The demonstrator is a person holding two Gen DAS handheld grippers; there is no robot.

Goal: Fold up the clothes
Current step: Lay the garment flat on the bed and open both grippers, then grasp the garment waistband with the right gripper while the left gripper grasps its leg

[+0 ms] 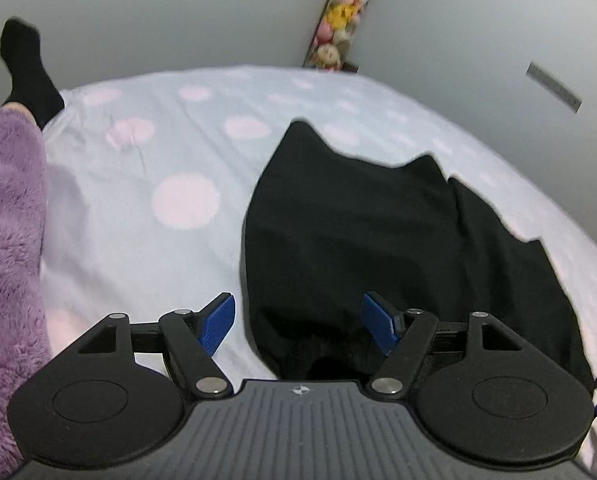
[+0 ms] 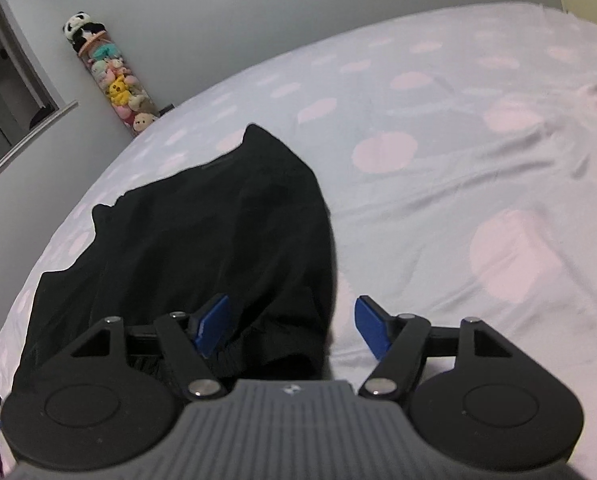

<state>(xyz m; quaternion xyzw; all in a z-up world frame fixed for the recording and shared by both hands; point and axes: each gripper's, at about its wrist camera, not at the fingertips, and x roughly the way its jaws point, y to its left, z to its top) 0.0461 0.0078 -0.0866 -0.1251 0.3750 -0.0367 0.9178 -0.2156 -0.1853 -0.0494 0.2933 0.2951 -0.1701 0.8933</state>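
Observation:
A black garment [image 1: 362, 232] lies spread on a bed sheet [image 1: 170, 160] that is pale with pink dots. My left gripper [image 1: 298, 324] is open, its blue pads wide apart, above the garment's near left edge. The garment also shows in the right wrist view [image 2: 210, 240]. My right gripper [image 2: 292, 326] is open above the garment's near right edge, where a ribbed hem shows. Neither gripper holds cloth.
A purple fluffy sleeve [image 1: 6, 240] and a foot in a black sock [image 1: 26, 68] are at the left. A tall clear tube of plush toys [image 2: 118, 84] stands by the grey wall. The sheet [image 2: 478, 160] stretches to the right, wrinkled at its far right.

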